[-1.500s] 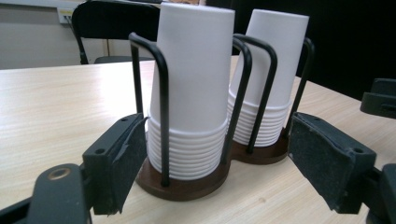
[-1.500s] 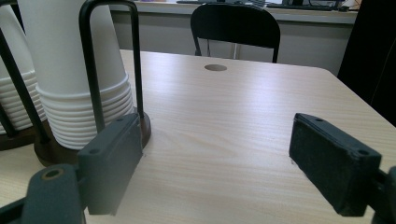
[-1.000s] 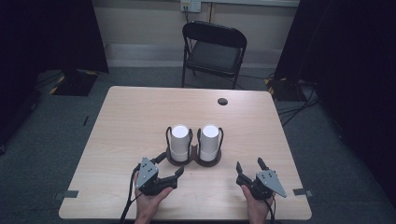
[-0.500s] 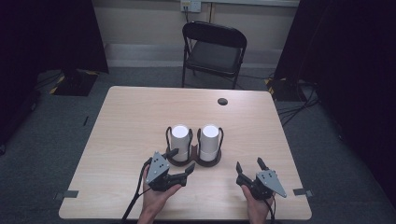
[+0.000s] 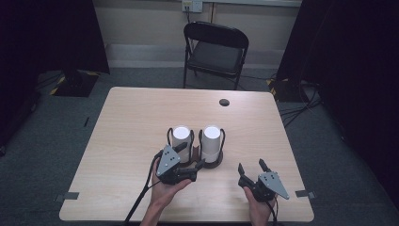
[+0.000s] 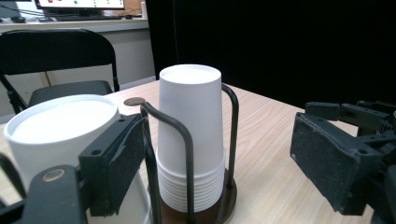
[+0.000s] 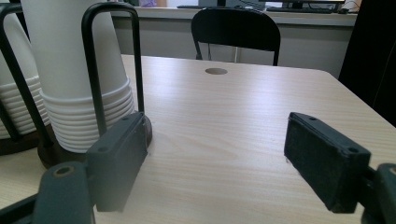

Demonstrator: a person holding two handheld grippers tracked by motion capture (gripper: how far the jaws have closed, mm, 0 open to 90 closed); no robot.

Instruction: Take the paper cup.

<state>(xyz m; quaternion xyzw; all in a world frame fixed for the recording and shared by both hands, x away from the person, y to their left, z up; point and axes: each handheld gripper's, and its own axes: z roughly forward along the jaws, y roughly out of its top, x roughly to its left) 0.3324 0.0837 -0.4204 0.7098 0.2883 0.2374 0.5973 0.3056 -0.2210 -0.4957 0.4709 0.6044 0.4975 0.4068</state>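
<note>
Flanking cup stacks (image 5: 197, 143) — jaws wide.

Wire holder loops (image 5: 207, 150) block our left tool (image 5: 192, 162); bare worktop (image 5: 136, 122) ahead of right tool (image 5: 252, 167), passage free.

two cup stacks (image 5: 196, 141) side by side mid-table (image 5: 127, 122); chair (image 5: 215, 47) behind table.
</note>
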